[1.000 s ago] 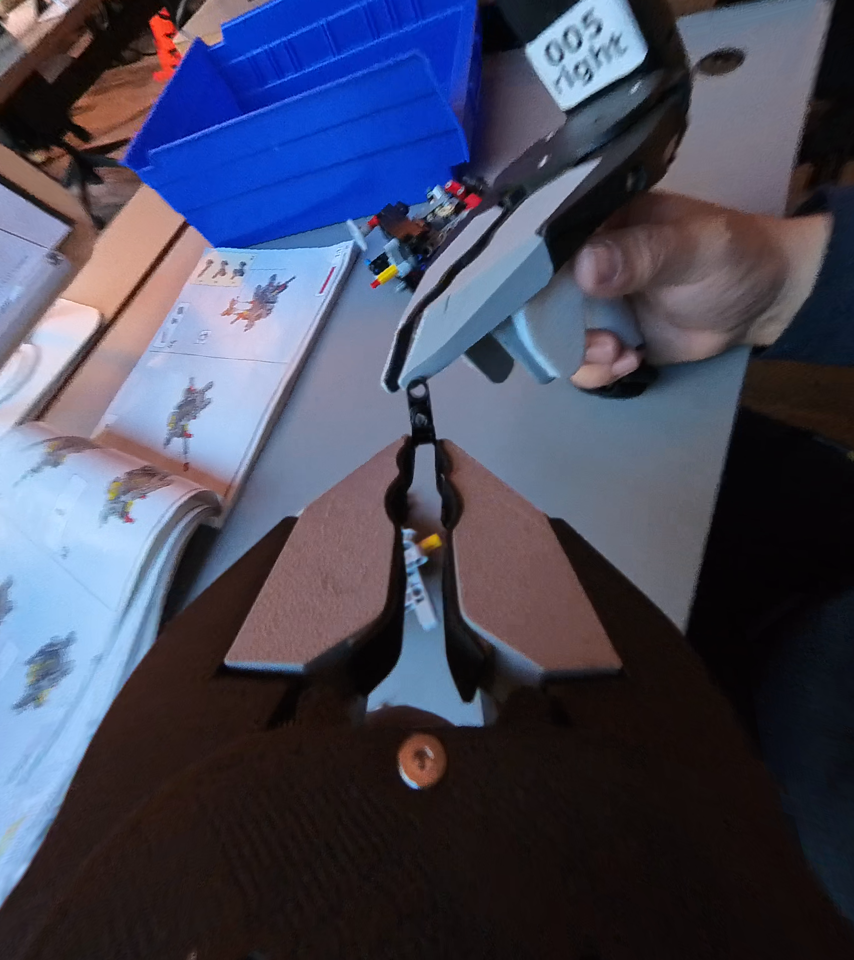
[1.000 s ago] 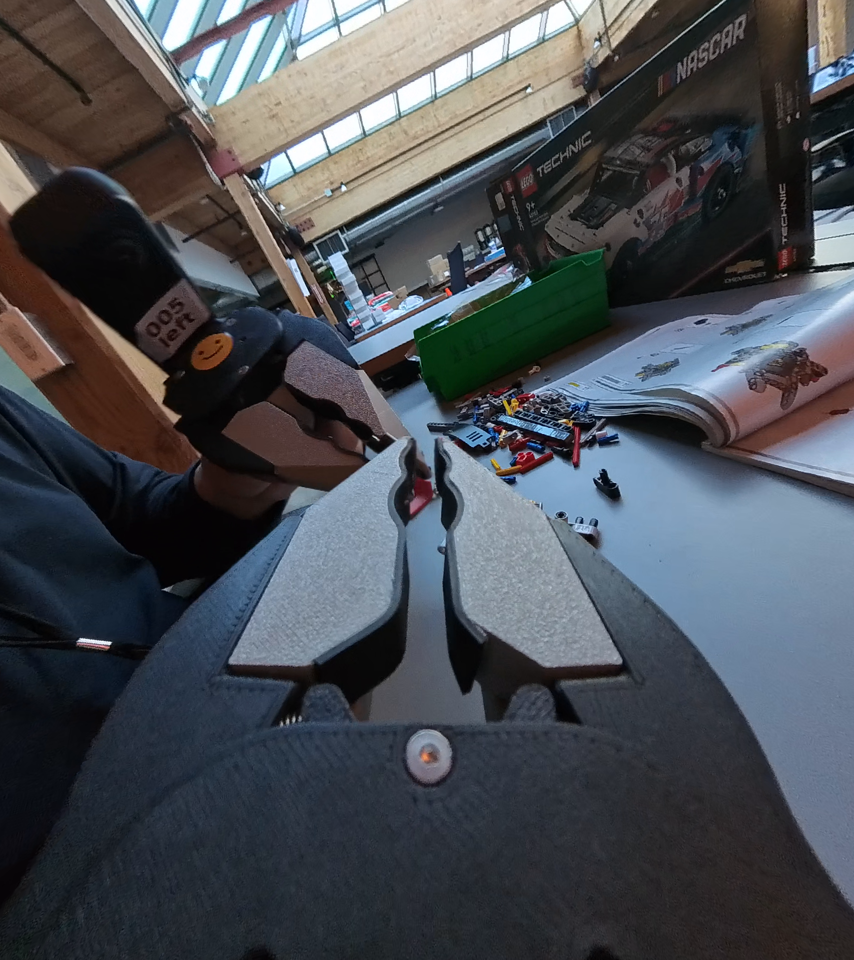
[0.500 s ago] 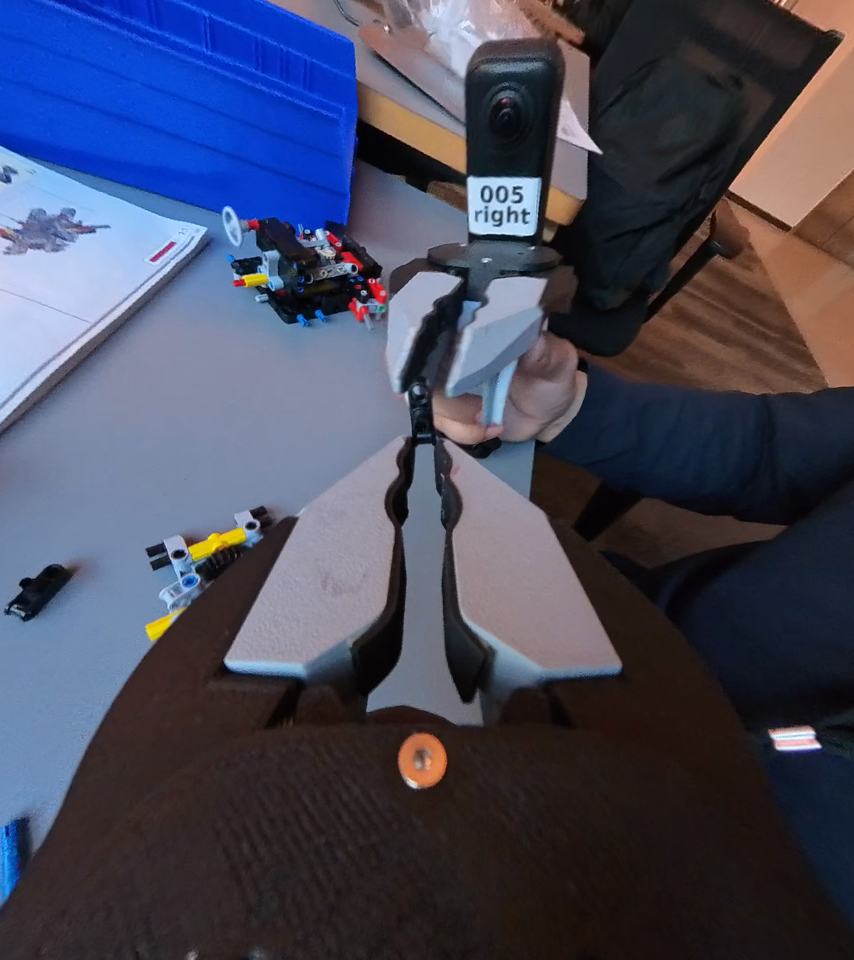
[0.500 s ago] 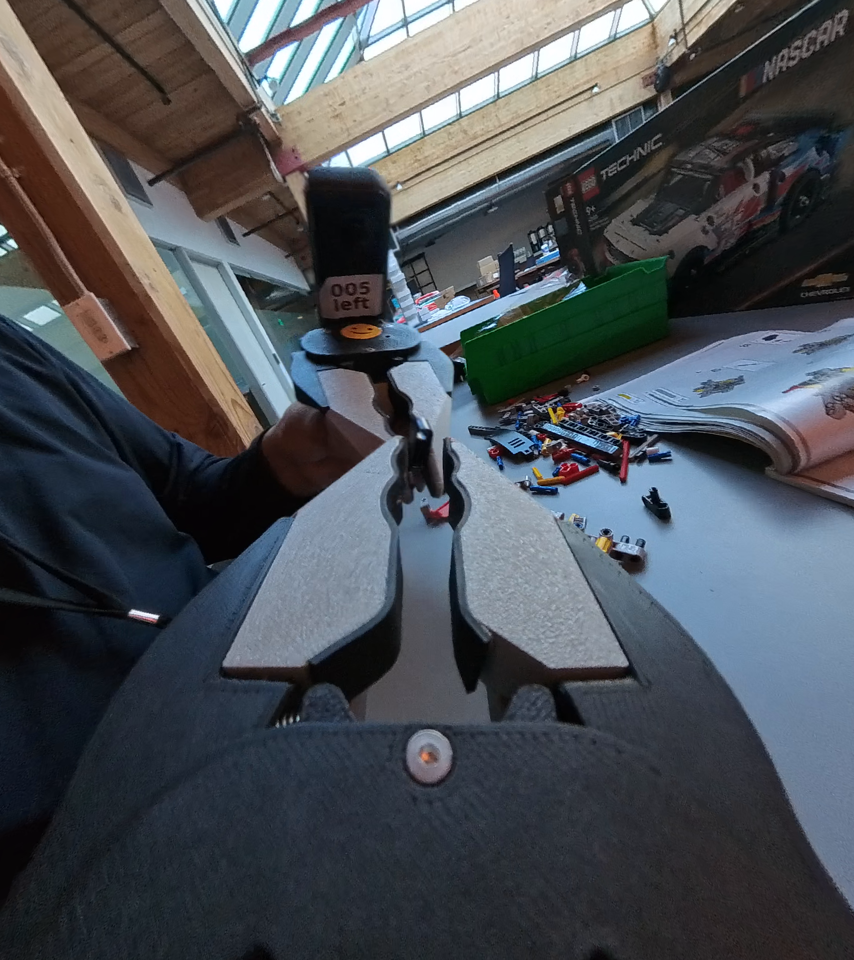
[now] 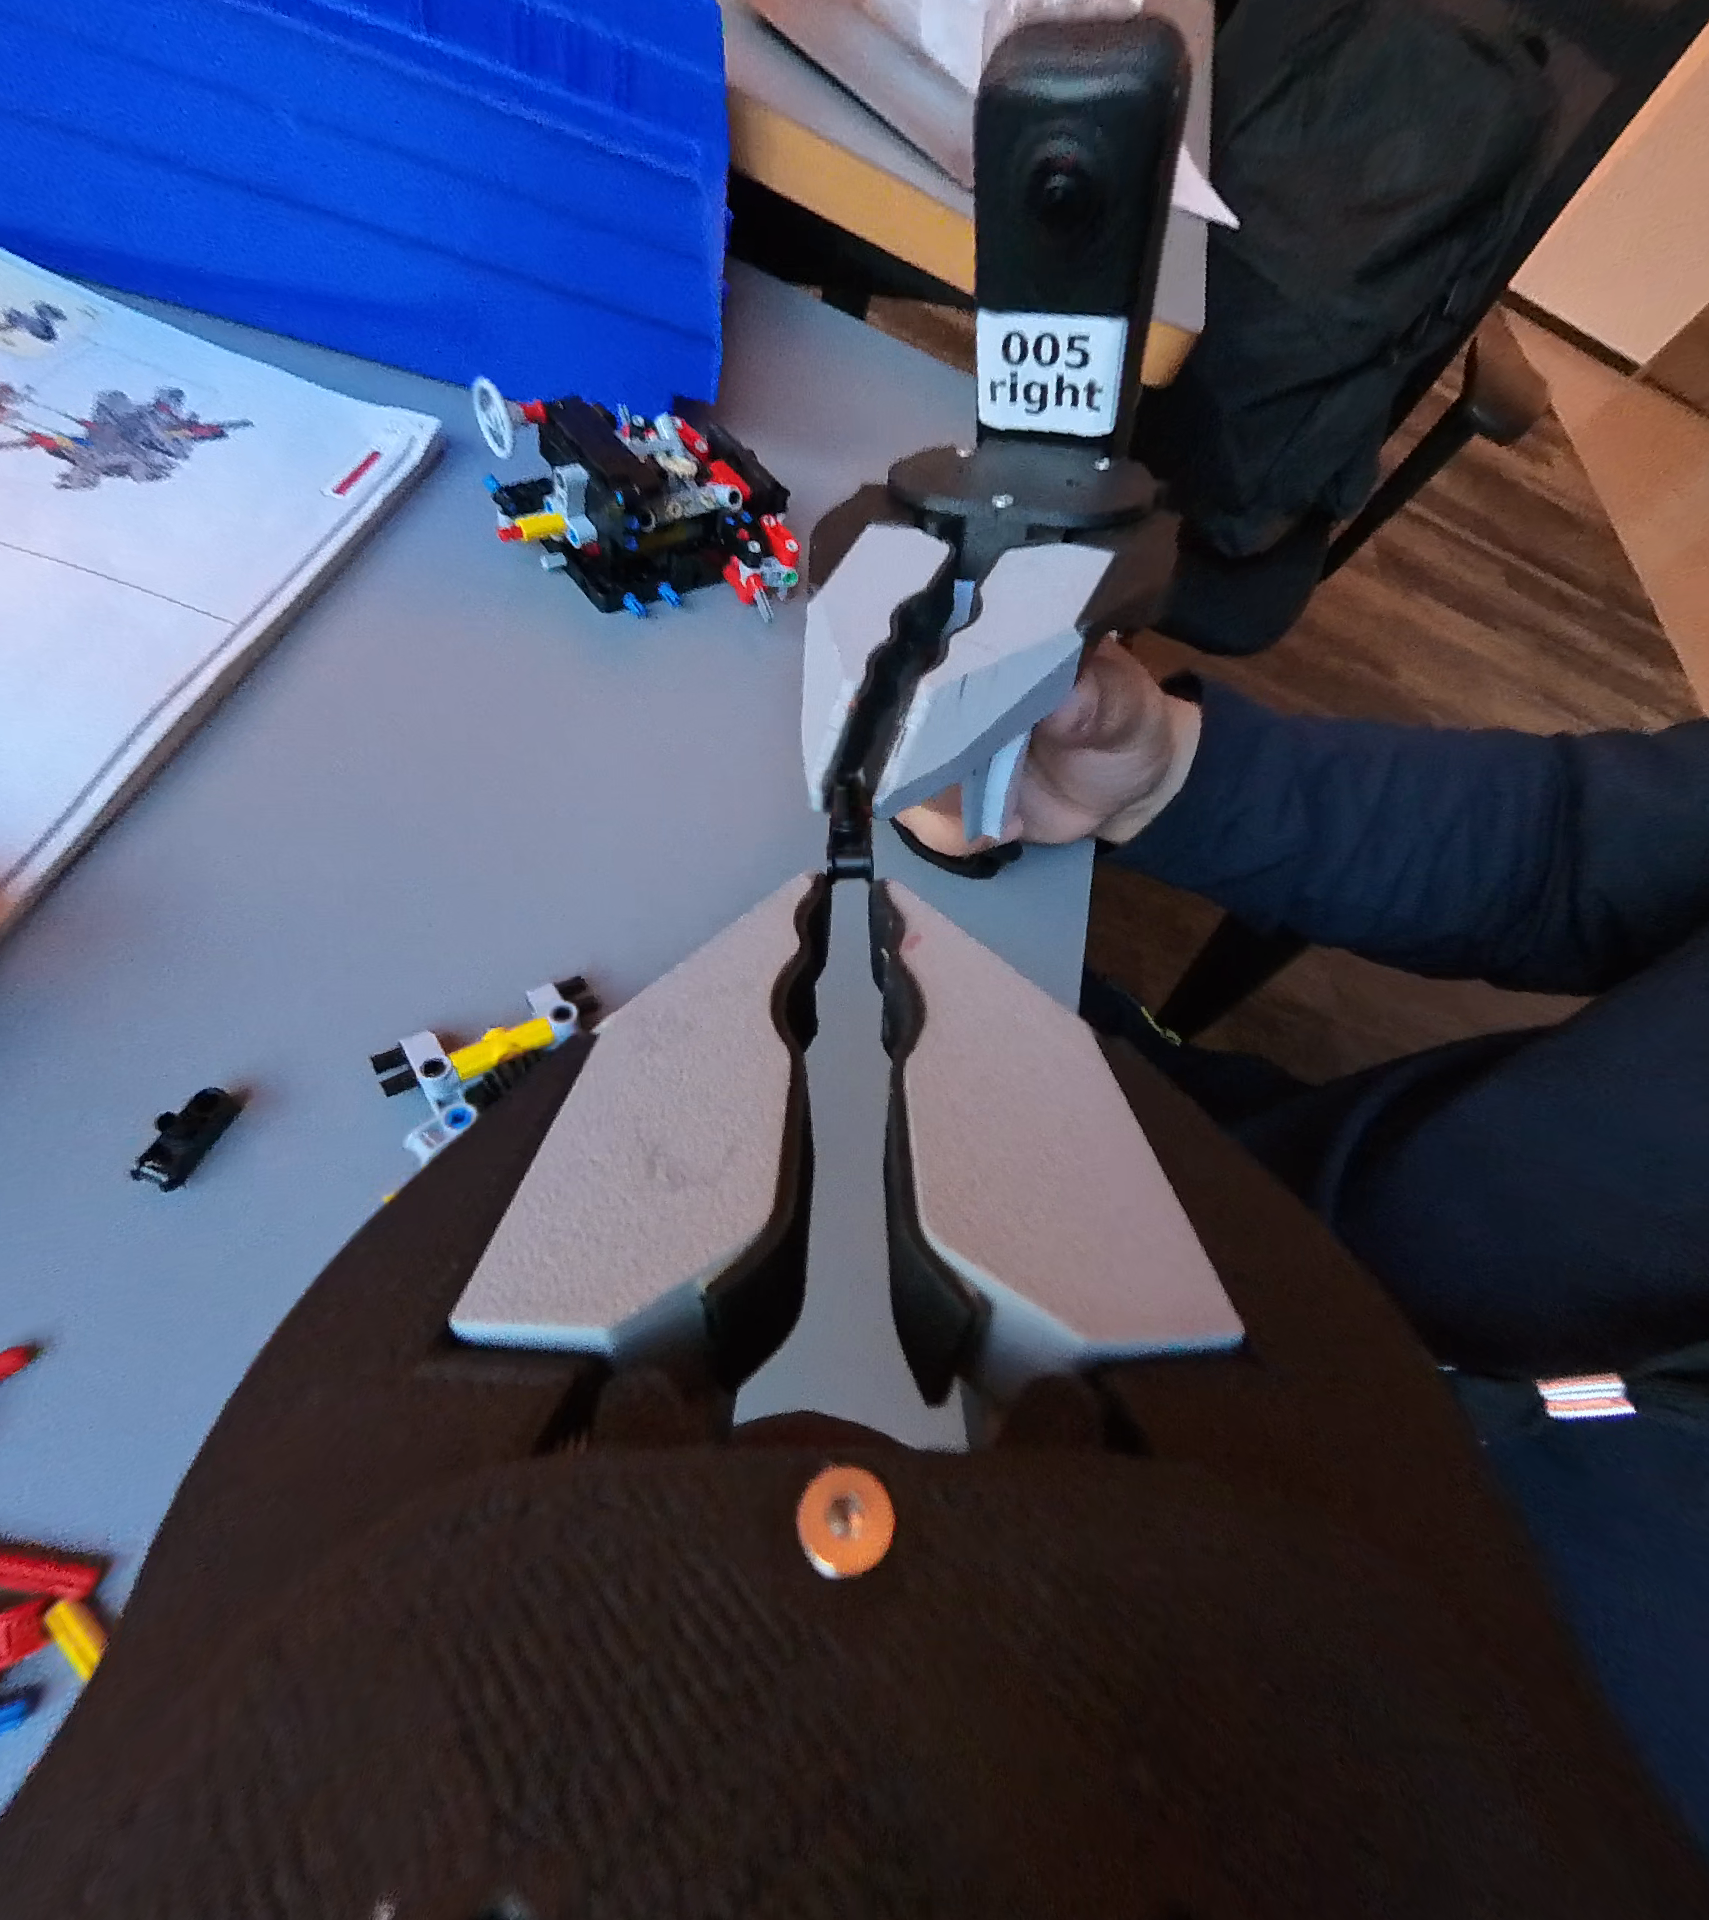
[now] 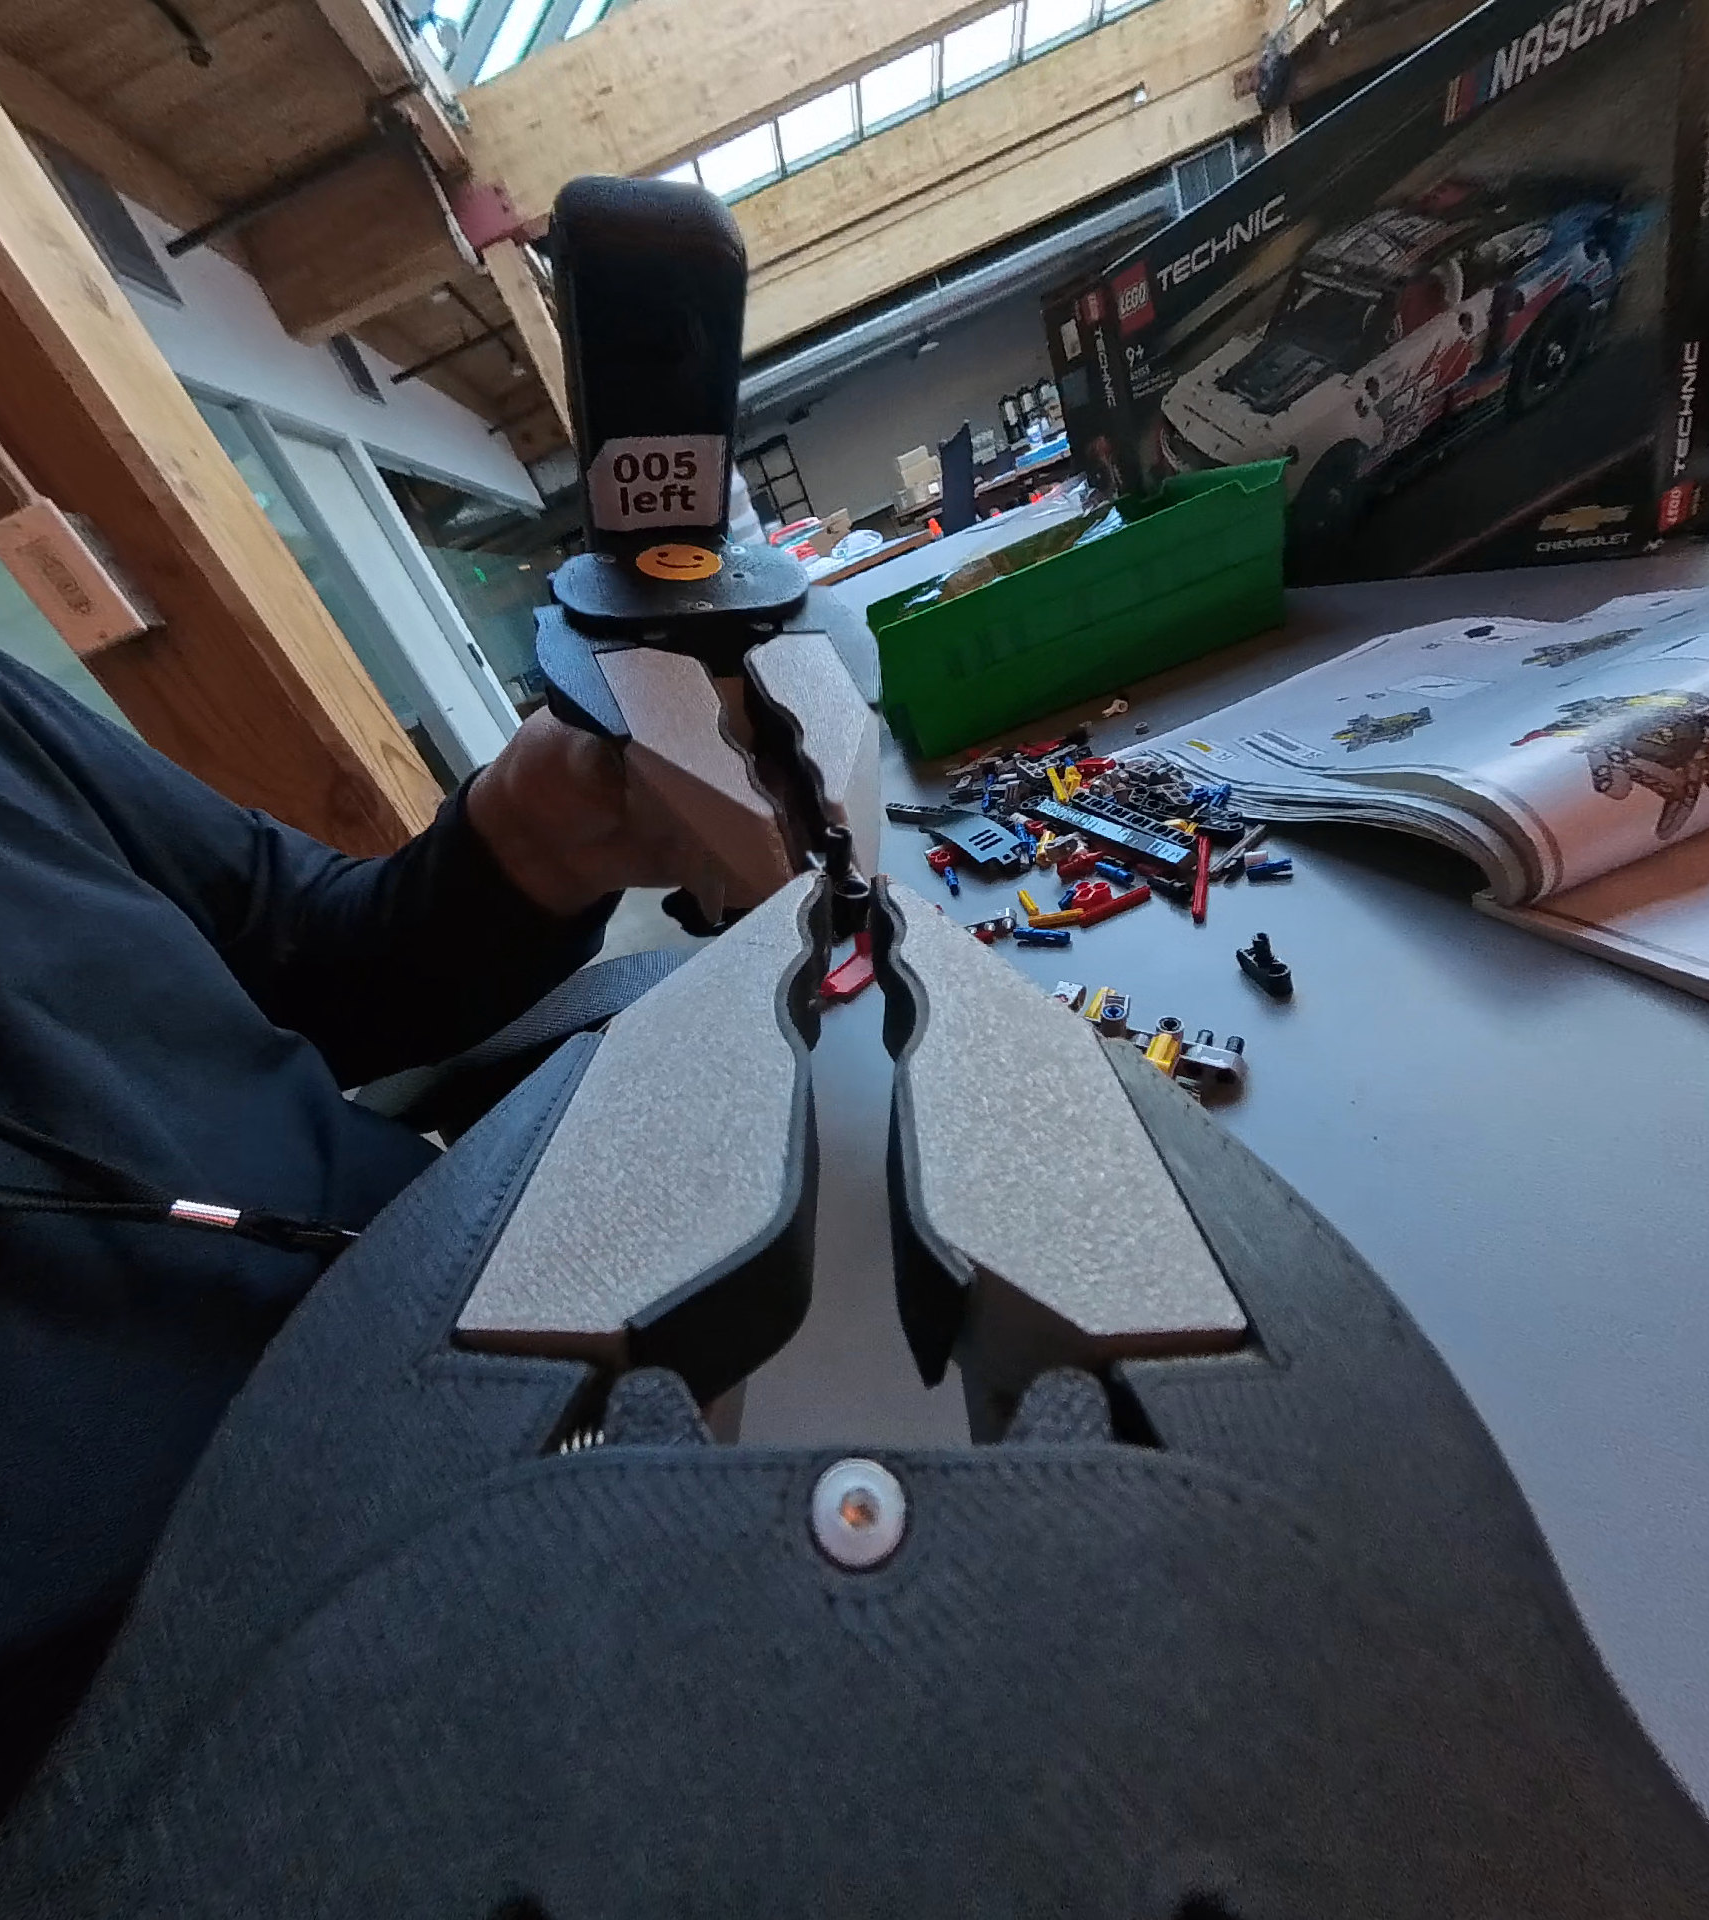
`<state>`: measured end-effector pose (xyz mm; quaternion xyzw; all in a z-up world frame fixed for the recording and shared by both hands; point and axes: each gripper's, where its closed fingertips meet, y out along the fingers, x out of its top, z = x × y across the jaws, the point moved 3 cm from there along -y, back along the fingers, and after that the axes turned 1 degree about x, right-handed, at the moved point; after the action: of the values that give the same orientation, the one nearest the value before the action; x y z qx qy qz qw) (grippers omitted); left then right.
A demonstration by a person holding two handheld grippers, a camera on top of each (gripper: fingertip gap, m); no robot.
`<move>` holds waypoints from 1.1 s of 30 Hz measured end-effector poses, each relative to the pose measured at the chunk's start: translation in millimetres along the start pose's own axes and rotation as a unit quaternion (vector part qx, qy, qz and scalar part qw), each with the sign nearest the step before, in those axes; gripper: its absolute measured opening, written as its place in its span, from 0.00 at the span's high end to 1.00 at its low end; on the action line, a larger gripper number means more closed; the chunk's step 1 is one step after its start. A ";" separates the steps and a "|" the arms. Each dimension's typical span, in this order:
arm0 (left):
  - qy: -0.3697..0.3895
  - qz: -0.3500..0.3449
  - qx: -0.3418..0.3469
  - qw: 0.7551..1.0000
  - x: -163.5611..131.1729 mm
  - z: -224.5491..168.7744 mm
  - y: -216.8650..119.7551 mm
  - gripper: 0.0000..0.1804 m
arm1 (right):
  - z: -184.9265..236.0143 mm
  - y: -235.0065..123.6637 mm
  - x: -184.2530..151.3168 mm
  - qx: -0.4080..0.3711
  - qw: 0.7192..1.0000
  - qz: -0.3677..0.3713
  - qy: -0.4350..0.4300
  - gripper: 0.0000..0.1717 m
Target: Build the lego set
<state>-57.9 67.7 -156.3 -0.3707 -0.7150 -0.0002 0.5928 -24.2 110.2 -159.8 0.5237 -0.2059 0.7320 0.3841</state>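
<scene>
My two grippers face each other tip to tip above the grey table's corner (image 5: 1058,914). My left gripper (image 5: 848,883) is shut on a small black part (image 5: 848,844) that sticks out past its fingertips. My right gripper (image 6: 845,888) is shut on the other end of the same black part (image 6: 847,891). In the left wrist view the right gripper (image 5: 845,790) points down at my tips, with a hand on its handle. In the right wrist view the left gripper (image 6: 822,847) comes in from above left. A red piece (image 6: 850,971) shows through the gap behind my right fingers.
On the table are a blue bin (image 5: 362,156), an open instruction booklet (image 5: 102,582), a partly built black and red model (image 5: 652,509) and loose pieces (image 5: 476,1060). A green bin (image 6: 1078,613), a set box (image 6: 1432,312) and a pile of parts (image 6: 1089,821) lie beyond. Only a small space, under 4 cm, lies between the two pairs of fingers.
Both grippers swung round to face each other head on. My right jaws opened a little, then closed on the far end of the black part. My left gripper kept its hold throughout.
</scene>
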 end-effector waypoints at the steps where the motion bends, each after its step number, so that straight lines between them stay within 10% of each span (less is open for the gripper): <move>1: -0.001 -0.007 0.000 1.000 2.1 0.5 -1.4 0.97 | -0.2 0.1 0.1 0.001 1.000 -0.001 0.002 0.98; 16: -0.003 -0.030 0.007 1.000 -1.9 18.0 14.0 1.00 | -15.8 -0.3 -4.8 -0.009 0.997 0.006 0.082 0.98; 25: 0.200 0.009 0.075 0.977 3.6 12.9 -5.8 0.90 | -15.0 0.2 -12.8 0.084 0.965 0.020 0.248 0.98; 33: 0.259 0.044 0.001 0.965 5.8 -10.8 -3.2 0.96 | 0.8 1.2 -13.5 0.166 0.939 0.030 0.298 0.98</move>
<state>-50.5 63.7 -146.7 -0.3887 -0.5201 -0.0697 0.7573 -22.5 104.2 -171.9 0.3314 0.0269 0.8896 0.3132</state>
